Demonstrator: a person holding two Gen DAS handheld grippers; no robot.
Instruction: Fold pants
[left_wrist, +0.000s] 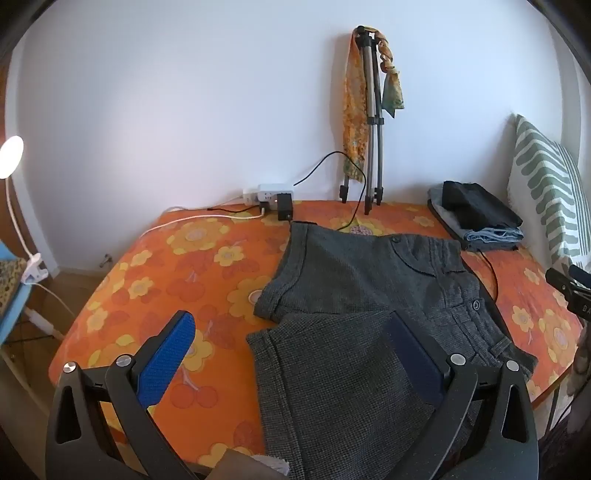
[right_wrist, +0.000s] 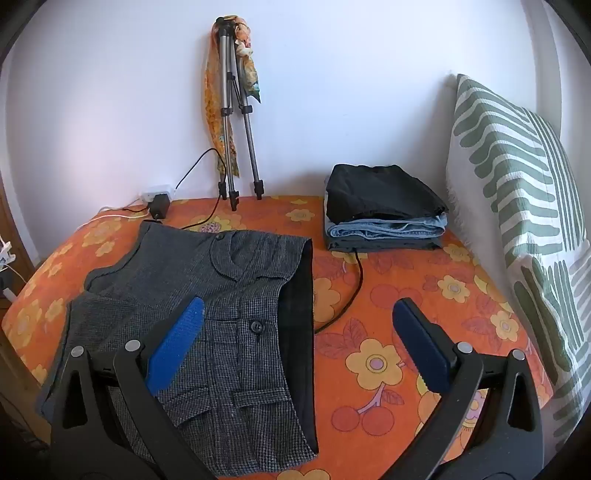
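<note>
The left gripper (left_wrist: 291, 354) and the right gripper (right_wrist: 299, 343) are both being held with jaws spread wide and nothing between them, above the grey pants (right_wrist: 207, 295) that are lying flat on the orange flowered bed (right_wrist: 388, 295). A black cable (right_wrist: 351, 291) is running just beside the waistband, so it is probably at risk of being caught up if the cloth is pinched there. Only the top layer may be getting lifted, and then the fold is likely being skewed.
</note>
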